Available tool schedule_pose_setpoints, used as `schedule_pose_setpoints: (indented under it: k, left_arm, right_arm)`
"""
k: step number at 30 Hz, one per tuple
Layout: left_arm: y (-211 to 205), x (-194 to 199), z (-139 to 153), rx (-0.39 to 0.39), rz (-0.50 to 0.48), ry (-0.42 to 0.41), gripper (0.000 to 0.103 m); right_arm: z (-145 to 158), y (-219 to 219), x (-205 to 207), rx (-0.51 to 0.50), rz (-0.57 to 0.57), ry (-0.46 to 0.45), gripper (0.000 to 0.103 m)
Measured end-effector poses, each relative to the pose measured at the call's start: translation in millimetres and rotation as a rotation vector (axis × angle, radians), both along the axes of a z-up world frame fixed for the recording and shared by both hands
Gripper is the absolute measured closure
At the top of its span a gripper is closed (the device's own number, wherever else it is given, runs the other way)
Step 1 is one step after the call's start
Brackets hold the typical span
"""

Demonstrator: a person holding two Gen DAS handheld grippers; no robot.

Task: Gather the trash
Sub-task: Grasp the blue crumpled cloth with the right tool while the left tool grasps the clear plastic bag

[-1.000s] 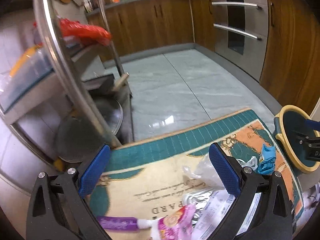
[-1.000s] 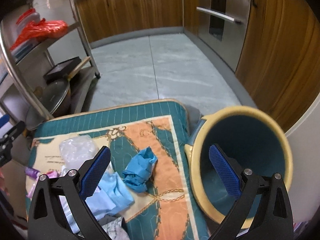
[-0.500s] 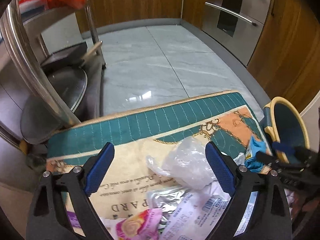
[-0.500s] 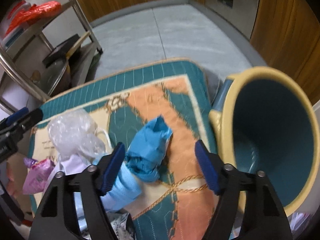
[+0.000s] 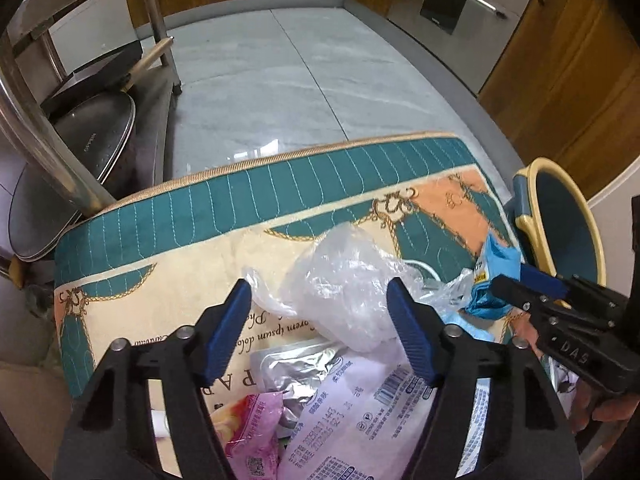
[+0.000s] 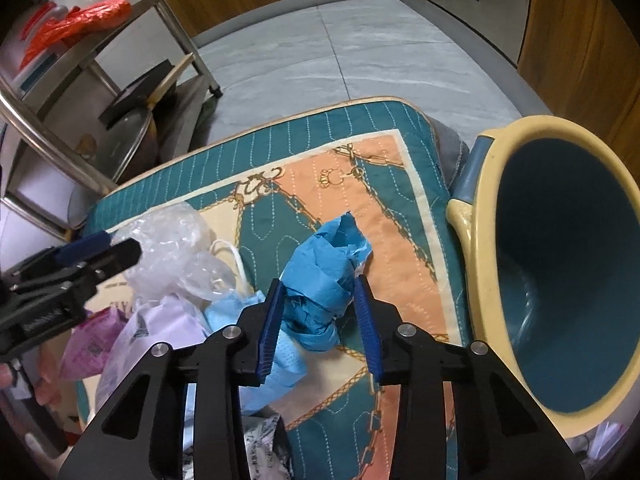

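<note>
Closing: both our grippers have dropped onto the trash.
Right gripper [image 6: 320,312]: jaws narrowing around the blue wad [image 6: 324,276], near contact.
Left gripper [image 5: 320,328]: jaws narrowing, clear bag [image 5: 344,280] between, untouched.
Bin [image 6: 480,240]: right of us, so lifts come next.

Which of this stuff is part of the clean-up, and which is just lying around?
Clean-up: blue paper wad, clear plastic bag, purple wrapper, pink packet, bin.
Lying around: mat, pan lid, metal rack, red bag.
</note>
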State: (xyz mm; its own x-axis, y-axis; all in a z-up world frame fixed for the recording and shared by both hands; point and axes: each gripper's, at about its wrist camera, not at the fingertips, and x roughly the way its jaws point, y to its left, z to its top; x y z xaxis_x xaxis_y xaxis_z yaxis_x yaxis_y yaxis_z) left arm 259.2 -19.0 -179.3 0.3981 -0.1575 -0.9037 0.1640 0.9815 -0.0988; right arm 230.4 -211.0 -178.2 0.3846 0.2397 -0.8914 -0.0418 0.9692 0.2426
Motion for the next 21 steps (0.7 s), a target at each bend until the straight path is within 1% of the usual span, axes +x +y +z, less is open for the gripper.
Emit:
schedule_pose_setpoints:
  k: [1,3,4,5,7,11,15,18,21]
  left_arm:
    - [0,-1,-1,0.001,-0.003,0.004,0.045]
    - [0,-2,-3,-0.005,-0.006,0.013,0.059]
    - [-2,-3,-3,-0.007,-0.008,0.015,0.063]
    - [-3,-4,-3,0.001,-0.013,0.017,0.066]
    - [-6,-6,1,0.017,-0.023,0.001,0.069]
    - [-11,-9,8,0.036,-0.046,-0.028,0.082]
    - [-10,-8,13,0.072,-0.052,-0.052,0.086]
    - [-6,-6,22,0.063,-0.034,-0.080,0.086]
    - [-2,-4,37,0.046,-0.017,-0.125,0.086]
  right_arm:
    - [1,1,0,0.004,0.005,-0.002,0.066]
    - [3,2,0,0.001,0.015,-0.008,0.067]
    - [4,3,0,-0.003,0.019,-0.011,0.067]
    - [6,3,-1,-0.002,0.020,-0.014,0.067]
    - [9,4,-1,0.001,0.021,-0.022,0.067]
    - [16,8,-2,-0.012,0.040,-0.050,0.067]
    - [17,5,0,-0.015,0.035,-0.054,0.067]
    - [22,-1,1,-0.024,0.022,-0.072,0.067]
    - [25,-4,1,-0.040,0.019,-0.089,0.067]
